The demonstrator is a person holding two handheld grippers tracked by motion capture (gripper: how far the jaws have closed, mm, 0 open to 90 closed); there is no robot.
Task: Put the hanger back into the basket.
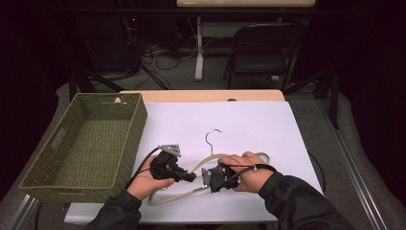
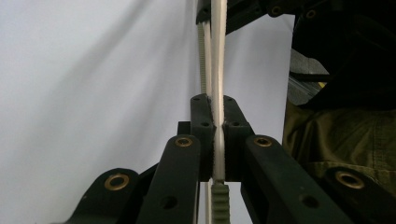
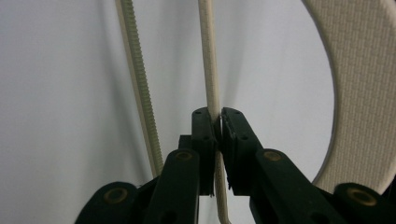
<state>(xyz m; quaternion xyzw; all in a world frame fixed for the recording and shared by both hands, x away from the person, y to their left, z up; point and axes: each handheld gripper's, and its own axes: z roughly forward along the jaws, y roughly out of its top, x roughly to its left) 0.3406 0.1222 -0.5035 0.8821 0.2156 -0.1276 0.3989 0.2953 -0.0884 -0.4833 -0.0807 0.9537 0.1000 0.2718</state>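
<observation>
Altogether, one cream clothes hanger lies on the white table cover, one woven green basket sits at nine o'clock of it, and two hand-held grippers work on it. From the high view, the hanger rests low on the cover, its metal hook pointing toward twelve o'clock, its curved shoulder running toward three o'clock past the right hand. The left gripper and the right gripper meet close together on the hanger's lower part, at about six o'clock of the hook, each held by a hand in a dark sleeve. One folding chair stands beyond the table at twelve o'clock.

The left gripper view adds what the high view cannot: its jaws are pressed together on a thin cream bar of the hanger, with a ribbed strip alongside. The right gripper view likewise shows its jaws clamped on a thin bar, a ribbed strip at ten o'clock, and the hanger's broad textured shoulder at three o'clock.
</observation>
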